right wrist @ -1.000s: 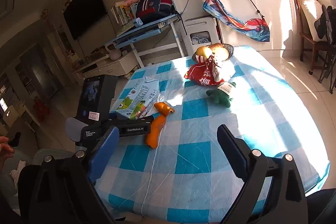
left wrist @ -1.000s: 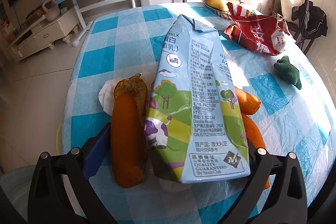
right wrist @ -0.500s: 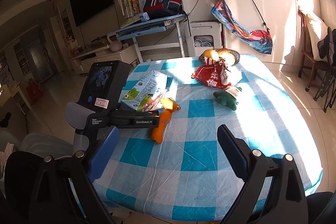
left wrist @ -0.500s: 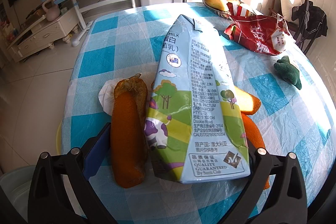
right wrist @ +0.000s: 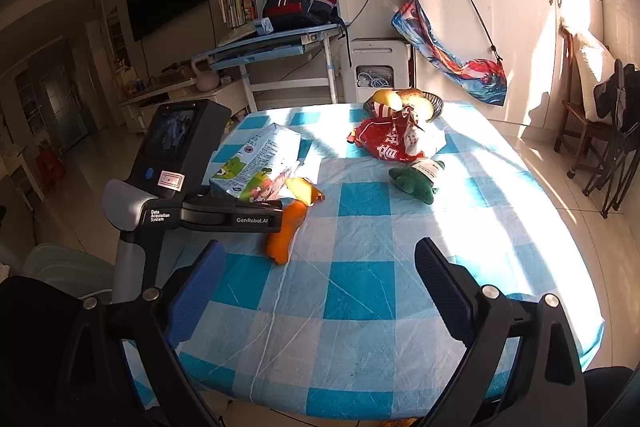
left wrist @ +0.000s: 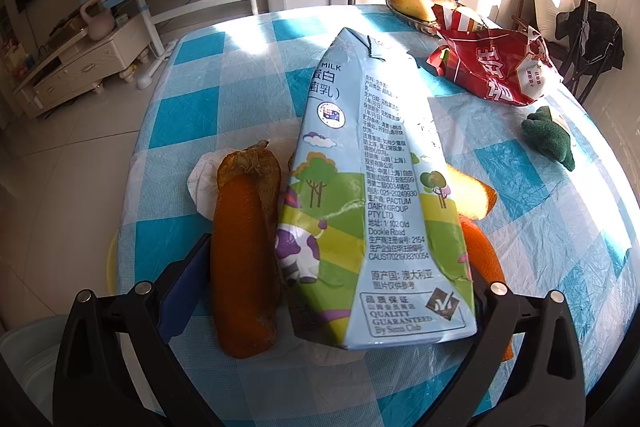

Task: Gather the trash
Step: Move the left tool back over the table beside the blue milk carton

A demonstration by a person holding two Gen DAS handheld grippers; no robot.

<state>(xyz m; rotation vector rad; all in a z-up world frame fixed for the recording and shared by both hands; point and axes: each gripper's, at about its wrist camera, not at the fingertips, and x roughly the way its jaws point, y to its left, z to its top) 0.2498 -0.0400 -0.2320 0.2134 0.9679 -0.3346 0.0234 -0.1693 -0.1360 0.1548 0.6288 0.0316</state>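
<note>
On the blue-and-white checked tablecloth [right wrist: 360, 291], a flattened milk carton [left wrist: 372, 187] lies between the spread fingers of the left gripper [left wrist: 340, 287], with orange peel [left wrist: 244, 251] on either side of it over a white napkin [left wrist: 202, 179]. Farther back sit a red snack bag [right wrist: 384, 147] and a green plush toy [right wrist: 414, 183]. Nearer the table edge, the right gripper [right wrist: 320, 283] hovers, fingers apart and empty.

The right gripper [right wrist: 320, 291] has risen and swung left across the last second: in its view the table [right wrist: 400, 307] now sits lower and more centred, and the left gripper [right wrist: 224, 217] appears larger and nearer ahead-left. The person's hand formerly at the far-left edge is gone from view.
</note>
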